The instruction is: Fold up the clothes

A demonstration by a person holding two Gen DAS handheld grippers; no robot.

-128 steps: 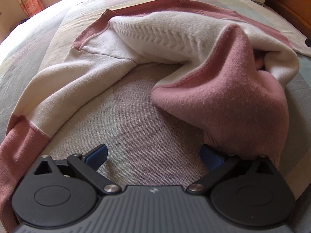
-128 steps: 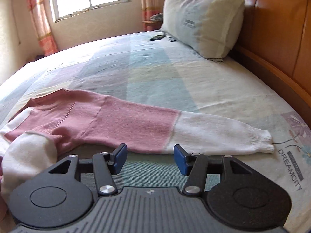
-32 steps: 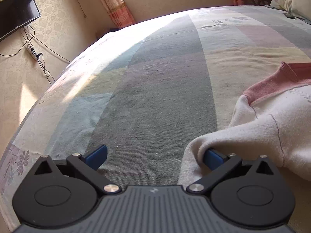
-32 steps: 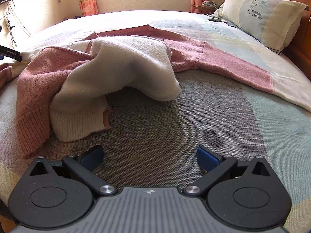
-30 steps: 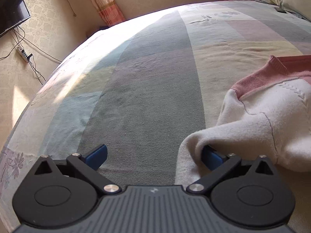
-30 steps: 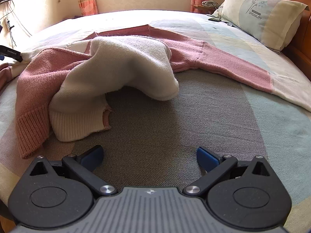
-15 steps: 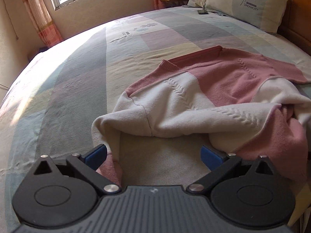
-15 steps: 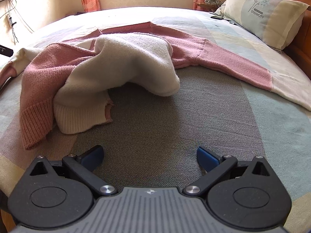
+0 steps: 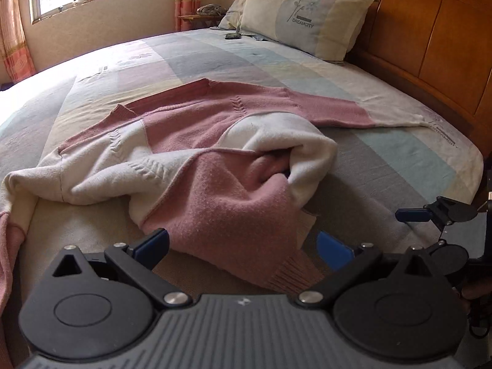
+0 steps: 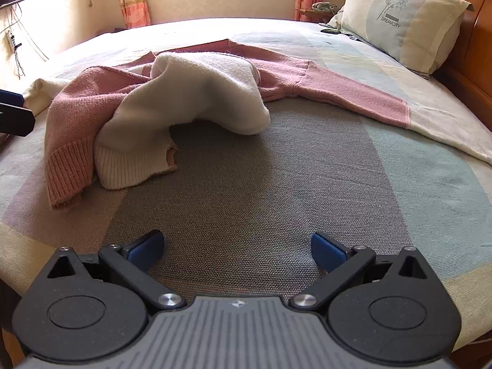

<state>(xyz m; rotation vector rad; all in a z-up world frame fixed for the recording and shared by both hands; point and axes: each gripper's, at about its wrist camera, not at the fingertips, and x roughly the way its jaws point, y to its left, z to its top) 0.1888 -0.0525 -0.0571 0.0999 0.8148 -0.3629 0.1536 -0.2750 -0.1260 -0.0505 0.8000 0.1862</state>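
Swung from sleeve toward sweater [image 9: 221, 184] hem, left hand-held gripper [image 9: 243, 246] wide open, empty; right [image 10: 235, 249] likewise.

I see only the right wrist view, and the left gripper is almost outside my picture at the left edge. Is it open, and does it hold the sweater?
Observer: The left gripper is open. The pink hem of the sweater lies between its fingers, not pinched.
Operator: The long sleeve leaves my picture at the right. Where does it end?
Observer: Its white cuff lies flat near the bed's edge, in front of the headboard.
Operator: And the other sleeve?
Observer: The other sleeve runs white, then pink, out of the left wrist view at the left edge. Its end is hidden.
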